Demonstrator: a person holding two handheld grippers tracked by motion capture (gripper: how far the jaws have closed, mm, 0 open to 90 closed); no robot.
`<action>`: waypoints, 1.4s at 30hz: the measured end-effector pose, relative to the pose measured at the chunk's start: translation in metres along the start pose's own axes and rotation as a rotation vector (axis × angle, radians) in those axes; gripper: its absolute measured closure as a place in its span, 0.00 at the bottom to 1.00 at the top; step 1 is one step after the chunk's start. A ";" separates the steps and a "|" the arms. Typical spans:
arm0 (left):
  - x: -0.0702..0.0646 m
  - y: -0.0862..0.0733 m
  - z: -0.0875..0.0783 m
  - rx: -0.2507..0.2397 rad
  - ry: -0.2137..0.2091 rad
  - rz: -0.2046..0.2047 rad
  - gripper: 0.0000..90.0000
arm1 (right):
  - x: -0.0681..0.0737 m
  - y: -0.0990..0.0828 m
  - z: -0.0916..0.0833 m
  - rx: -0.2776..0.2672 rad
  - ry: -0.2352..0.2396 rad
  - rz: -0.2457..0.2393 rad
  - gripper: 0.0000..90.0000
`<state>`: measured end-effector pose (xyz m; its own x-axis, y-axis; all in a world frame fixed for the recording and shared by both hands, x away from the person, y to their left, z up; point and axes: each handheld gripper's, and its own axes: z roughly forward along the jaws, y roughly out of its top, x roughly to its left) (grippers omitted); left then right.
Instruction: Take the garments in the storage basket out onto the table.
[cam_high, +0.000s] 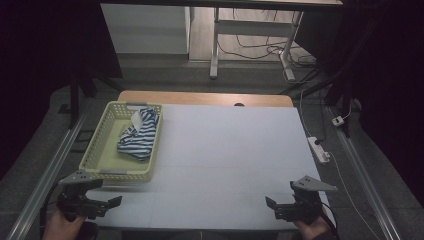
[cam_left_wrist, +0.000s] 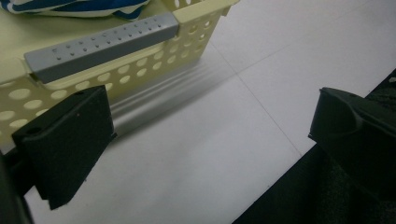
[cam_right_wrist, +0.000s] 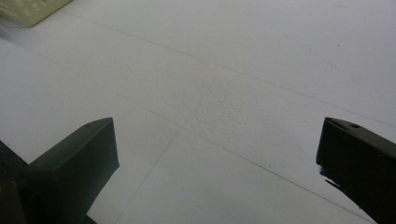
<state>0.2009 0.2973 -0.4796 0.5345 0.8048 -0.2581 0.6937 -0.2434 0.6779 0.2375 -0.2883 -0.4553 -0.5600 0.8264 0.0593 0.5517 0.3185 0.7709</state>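
Left tongs (cam_high: 116, 202): wide, empty, near-left desk corner.
Right tongs (cam_high: 270, 203): wide, empty, near-right.
Basket (cam_high: 98, 148): far-left on desk (cam_high: 235, 150), long axis near-far, just beyond left tongs.
Cloth (cam_high: 138, 134): striped, inside basket.
Nearer hand: left, likely.

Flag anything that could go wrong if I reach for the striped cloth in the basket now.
The left gripper sits just outside the basket, near its grey handle; going straight in could catch the wall and shove the basket. The striped cloth lies bunched, so the open jaws may pinch only a fold.
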 end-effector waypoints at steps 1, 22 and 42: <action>0.000 0.000 0.000 -0.002 -0.004 -0.001 0.00 | 0.000 0.000 0.000 0.000 0.004 -0.001 0.00; 0.001 0.002 0.002 0.018 0.004 -0.006 0.00 | -0.002 0.000 0.002 0.014 0.054 0.000 0.00; -0.003 0.021 0.004 -0.039 0.012 0.069 0.00 | 0.000 0.001 0.003 0.022 0.054 -0.015 0.00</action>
<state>0.2160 0.2873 -0.4673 0.5742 0.7935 -0.2016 0.6361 -0.2773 0.7201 0.2395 -0.2868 -0.4564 -0.6005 0.7954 0.0822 0.5560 0.3415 0.7578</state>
